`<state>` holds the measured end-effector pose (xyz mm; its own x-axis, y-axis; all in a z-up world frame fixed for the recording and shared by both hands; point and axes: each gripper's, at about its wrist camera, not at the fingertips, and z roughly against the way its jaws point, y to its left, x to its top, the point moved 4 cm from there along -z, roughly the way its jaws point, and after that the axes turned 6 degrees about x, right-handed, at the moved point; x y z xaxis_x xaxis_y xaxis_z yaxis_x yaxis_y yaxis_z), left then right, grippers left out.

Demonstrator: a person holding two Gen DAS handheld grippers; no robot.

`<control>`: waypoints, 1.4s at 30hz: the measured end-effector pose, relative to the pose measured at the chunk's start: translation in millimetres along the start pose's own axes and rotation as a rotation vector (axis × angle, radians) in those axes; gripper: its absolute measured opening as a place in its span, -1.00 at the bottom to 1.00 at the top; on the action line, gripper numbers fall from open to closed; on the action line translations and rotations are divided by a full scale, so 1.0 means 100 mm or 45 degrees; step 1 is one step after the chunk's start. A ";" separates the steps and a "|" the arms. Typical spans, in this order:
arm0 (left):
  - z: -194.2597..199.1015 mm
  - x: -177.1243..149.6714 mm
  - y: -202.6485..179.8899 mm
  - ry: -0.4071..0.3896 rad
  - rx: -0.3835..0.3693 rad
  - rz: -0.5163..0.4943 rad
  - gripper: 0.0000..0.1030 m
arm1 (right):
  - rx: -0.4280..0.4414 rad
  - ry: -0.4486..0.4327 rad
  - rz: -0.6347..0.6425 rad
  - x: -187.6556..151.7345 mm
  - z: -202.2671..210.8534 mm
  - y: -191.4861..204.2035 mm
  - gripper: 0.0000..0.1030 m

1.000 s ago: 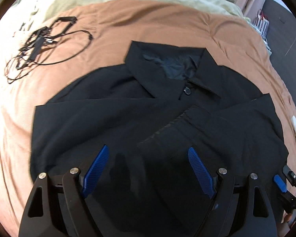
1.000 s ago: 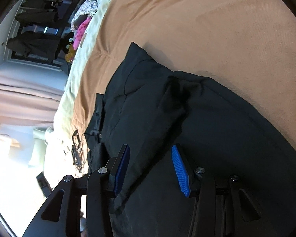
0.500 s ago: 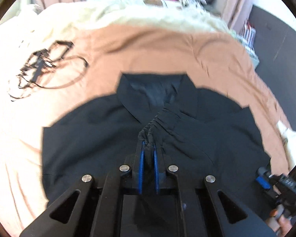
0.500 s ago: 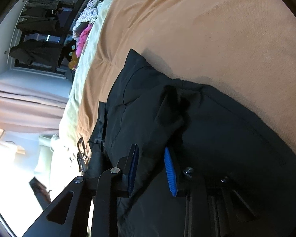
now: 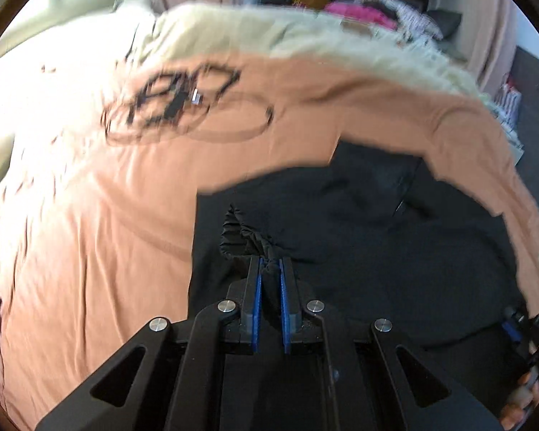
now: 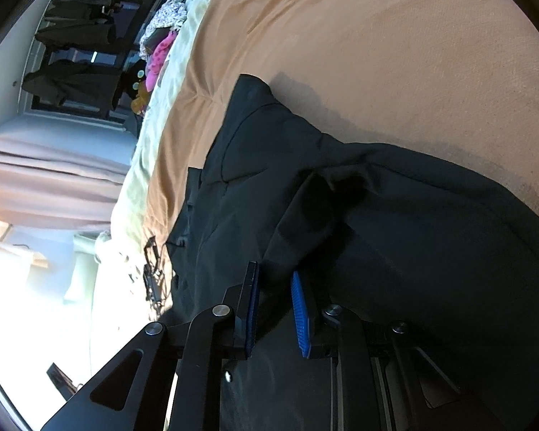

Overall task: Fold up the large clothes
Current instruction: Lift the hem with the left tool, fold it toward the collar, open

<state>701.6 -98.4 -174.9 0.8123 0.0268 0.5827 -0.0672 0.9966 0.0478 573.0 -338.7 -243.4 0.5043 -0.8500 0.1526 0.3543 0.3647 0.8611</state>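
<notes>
Lying across the orange blanket on the bed is the big black shirt; its left edge ends in a straight line near my left gripper, and past that edge there is wide bare blanket; far off on the blanket sits a tangle of black cable, well apart from the shirt; a pale sheet runs along the far side. My left jaws are squeezed nearly together on a bunched-up fold of the shirt, lifted a bit above the rest; this view is blurry. My right gripper is turned on its side, low over the shirt; its jaws are partly apart with a ridge of cloth between them; I cannot tell if they pinch it.
</notes>
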 end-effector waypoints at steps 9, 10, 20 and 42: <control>-0.23 -0.19 0.25 0.142 -0.012 0.081 -0.43 | -0.033 -0.025 -0.018 0.09 0.07 -0.10 -0.61; -0.22 -0.16 0.29 0.133 -0.017 0.096 -0.43 | -0.036 -0.033 -0.018 0.10 0.09 -0.10 -0.61; -0.60 -0.06 0.12 0.270 -0.092 0.036 -0.43 | -0.040 -0.048 -0.031 0.09 0.12 -0.12 -0.60; -0.35 -0.02 0.17 0.189 -0.025 -0.062 -0.73 | -0.047 -0.010 0.003 0.00 0.10 0.01 0.02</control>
<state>718.8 -78.5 -203.9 0.8911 -0.0115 0.4536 -0.0156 0.9983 0.0559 566.0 -342.0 -237.5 0.4989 -0.8520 0.1585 0.3820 0.3803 0.8423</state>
